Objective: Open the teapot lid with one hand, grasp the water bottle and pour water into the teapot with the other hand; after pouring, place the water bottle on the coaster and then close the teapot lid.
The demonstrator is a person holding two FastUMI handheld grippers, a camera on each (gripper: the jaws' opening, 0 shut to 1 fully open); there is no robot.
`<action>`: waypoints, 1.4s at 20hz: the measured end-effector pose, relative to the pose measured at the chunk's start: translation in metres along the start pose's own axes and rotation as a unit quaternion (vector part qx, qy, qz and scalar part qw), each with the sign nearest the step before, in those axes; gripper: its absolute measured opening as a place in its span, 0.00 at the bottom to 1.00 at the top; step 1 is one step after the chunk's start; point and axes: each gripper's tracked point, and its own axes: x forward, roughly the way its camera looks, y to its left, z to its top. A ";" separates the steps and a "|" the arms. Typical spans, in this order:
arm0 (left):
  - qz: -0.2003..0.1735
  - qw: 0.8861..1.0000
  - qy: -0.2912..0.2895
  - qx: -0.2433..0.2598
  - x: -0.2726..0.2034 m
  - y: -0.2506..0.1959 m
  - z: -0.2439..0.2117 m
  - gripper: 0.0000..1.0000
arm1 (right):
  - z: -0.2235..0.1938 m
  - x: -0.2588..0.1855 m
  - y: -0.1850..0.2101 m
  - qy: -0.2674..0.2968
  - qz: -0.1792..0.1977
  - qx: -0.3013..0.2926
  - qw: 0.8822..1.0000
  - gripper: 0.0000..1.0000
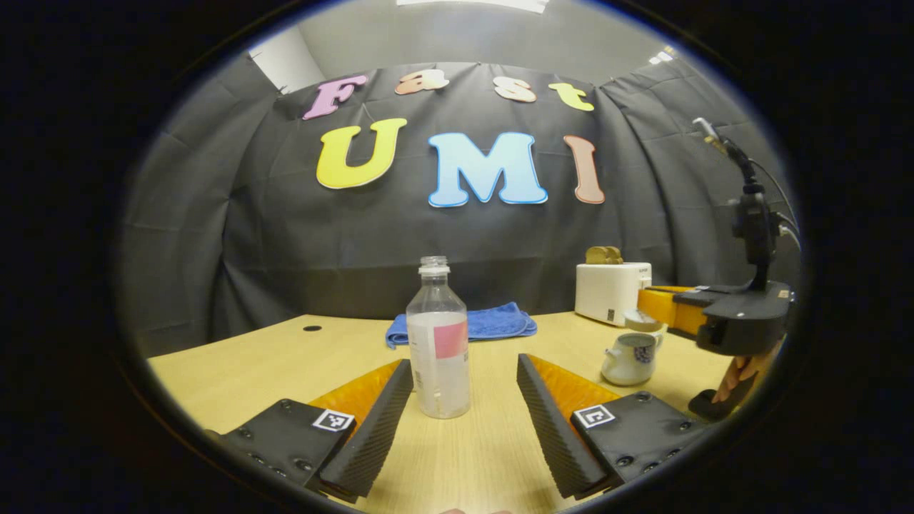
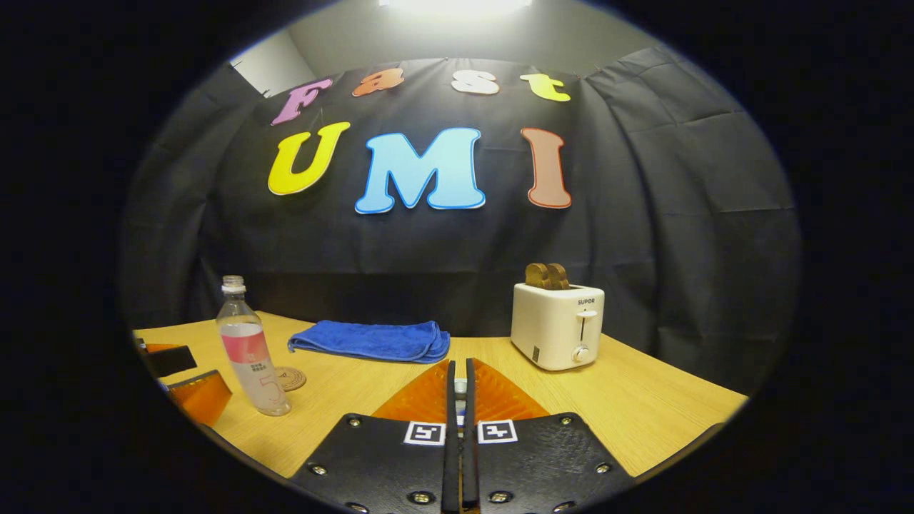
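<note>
A clear water bottle [image 1: 437, 343] with a pink label, uncapped, stands upright on the wooden table between the fingers of my left gripper [image 1: 464, 364], which is open; its left finger is close to the bottle. To the right sits the small white teapot [image 1: 630, 360]. Just above it, the right gripper [image 1: 646, 314] holds the lid [image 1: 643, 321]. In the right gripper view, my right gripper [image 2: 460, 371] is shut on a small white piece, the lid [image 2: 460, 389]. The bottle [image 2: 246, 350] stands at the left there, and a round coaster [image 2: 289, 378] lies just behind it.
A folded blue towel [image 1: 471, 325] lies at the back of the table [image 1: 235, 357]. A white toaster [image 2: 557, 325] with bread in it stands at the back right. A hand [image 1: 739, 375] holds the right gripper near the table's right edge.
</note>
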 end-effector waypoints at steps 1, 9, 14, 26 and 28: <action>0.003 1.000 0.000 0.000 0.003 0.001 -0.001 1.00 | 0.006 -0.008 0.002 -0.007 0.005 0.002 1.000 0.02; 0.013 1.000 0.002 0.001 0.031 0.009 -0.002 1.00 | 0.028 -0.059 0.014 -0.040 0.040 -0.013 0.998 0.02; 0.013 1.000 0.013 -0.017 0.051 0.017 -0.001 1.00 | 0.017 -0.061 0.008 -0.029 0.039 -0.007 0.999 0.02; 0.027 1.000 0.003 -0.005 0.097 0.032 0.006 1.00 | 0.010 -0.065 0.004 -0.020 0.041 -0.006 0.999 0.02; 0.029 1.000 0.000 -0.006 0.100 0.036 0.007 1.00 | 0.010 -0.068 0.004 -0.020 0.044 -0.005 0.999 0.02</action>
